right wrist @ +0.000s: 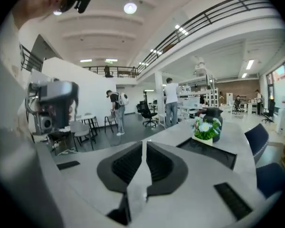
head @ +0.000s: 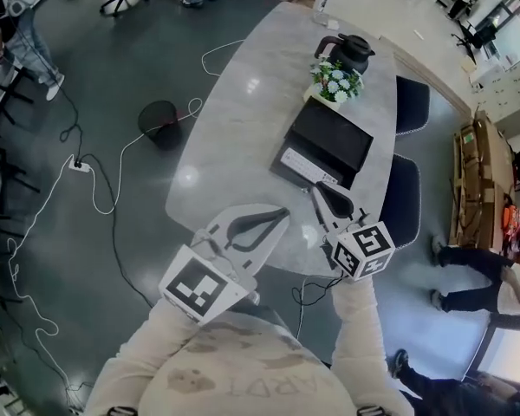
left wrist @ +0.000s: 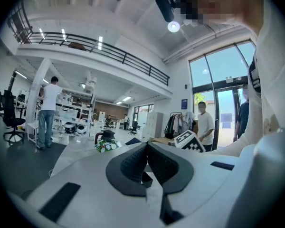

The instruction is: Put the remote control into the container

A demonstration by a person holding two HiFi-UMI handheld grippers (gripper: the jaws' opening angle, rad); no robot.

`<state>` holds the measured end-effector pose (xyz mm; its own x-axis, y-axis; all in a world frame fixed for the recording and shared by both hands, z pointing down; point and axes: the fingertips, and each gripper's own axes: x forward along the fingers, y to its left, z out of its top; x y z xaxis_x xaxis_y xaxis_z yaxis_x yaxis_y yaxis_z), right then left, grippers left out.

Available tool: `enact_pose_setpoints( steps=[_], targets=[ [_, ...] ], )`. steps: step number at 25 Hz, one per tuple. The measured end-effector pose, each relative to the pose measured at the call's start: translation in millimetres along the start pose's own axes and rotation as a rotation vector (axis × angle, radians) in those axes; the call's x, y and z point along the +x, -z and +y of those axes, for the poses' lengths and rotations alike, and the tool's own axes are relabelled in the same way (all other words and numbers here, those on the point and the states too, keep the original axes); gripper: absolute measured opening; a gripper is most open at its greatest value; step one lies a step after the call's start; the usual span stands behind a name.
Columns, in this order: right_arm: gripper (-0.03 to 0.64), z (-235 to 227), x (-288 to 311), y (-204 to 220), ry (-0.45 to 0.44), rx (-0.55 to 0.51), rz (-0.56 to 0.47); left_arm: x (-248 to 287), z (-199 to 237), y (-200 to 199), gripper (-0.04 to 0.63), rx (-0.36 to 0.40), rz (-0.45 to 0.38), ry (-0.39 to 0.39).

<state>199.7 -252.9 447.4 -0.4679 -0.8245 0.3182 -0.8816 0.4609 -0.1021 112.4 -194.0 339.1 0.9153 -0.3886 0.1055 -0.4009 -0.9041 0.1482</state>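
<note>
- The person's beige sweatshirt (head: 234,371) fills the bottom of the head view, with both sleeves reaching forward.
- The left gripper (head: 277,215) hangs over the near edge of the grey table (head: 243,120). Its jaws are clenched tip to tip with nothing between them.
- The right gripper (head: 322,193) is just beside it, pointing at the container. Its jaws are also pressed together and empty.
- The white remote control (head: 307,165) lies just past the right gripper's tips, on a dark strip along the near side of the black container (head: 334,133). I cannot tell whether it is inside.
- Behind the container stand a small pot of flowers (head: 335,81) and a black jug (head: 347,52).
- A black wastebasket (head: 160,121) sits on the floor left of the table.
</note>
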Motion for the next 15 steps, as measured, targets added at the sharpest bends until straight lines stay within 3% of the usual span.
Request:
enact_pose_setpoints(
  steps=[7,15],
  targets=[
    [0.037,61,-82,-58,0.044,0.047,-0.254,6,-32,-10,0.012,0.032,-0.026,0.049],
    [0.037,91,-142,-73,0.138,0.042,-0.358,4,-71,-17,0.012,0.065,-0.041,0.096]
  ],
)
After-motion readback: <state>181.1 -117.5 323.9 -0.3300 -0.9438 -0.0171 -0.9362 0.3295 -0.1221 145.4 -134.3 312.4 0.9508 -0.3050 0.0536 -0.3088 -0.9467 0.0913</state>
